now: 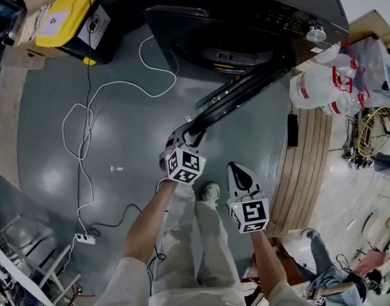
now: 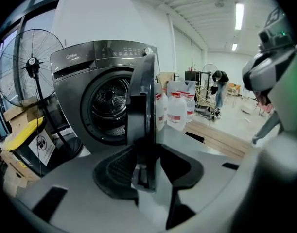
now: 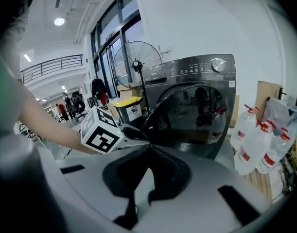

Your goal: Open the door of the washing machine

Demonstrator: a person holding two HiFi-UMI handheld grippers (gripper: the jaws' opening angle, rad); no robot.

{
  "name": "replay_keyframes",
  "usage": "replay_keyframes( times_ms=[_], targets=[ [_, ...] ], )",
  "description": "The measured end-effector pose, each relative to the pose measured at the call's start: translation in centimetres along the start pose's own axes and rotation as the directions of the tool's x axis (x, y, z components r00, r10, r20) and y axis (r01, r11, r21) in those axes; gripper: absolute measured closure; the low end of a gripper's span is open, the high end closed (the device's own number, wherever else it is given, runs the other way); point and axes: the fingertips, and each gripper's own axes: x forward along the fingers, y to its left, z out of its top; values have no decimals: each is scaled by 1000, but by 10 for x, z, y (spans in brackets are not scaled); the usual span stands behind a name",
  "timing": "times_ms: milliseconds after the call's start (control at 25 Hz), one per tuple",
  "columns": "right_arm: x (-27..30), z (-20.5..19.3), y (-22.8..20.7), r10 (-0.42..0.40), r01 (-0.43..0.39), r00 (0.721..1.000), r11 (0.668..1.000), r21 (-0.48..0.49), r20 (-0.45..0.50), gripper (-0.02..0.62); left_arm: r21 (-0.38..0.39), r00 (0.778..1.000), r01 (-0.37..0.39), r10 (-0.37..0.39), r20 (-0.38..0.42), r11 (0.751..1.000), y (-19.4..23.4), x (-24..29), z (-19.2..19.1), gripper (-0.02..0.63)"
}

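Left gripper (image 2: 147,154) clamps the free edge of the door (image 2: 144,91), which stands swung wide from the dark washing machine (image 2: 78,76). Beside it the right gripper (image 3: 149,147) hangs with jaws together, empty.

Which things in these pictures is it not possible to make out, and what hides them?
Control panel print on the washing machine: too small, left gripper view.
Handle or bare edge in the left gripper on the door: dark, covered by its jaws, same view.
Drum: behind the door, right gripper view.
Bottle labels: too small, right gripper view.
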Motion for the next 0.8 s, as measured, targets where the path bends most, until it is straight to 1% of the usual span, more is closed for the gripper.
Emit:
replay_keyframes(
  times_ms=[360,800],
  targets=[
    [-20,-6,-3,-9,9,1000,1000,2,9,597,-7,999,42,-42,-5,999,-42,-11,-1,457],
    [-33,-20,-9,-23,23,1000,1000,15,10,597,-28,998,59,-59,12,998,-83,-16,0,463]
  ],
)
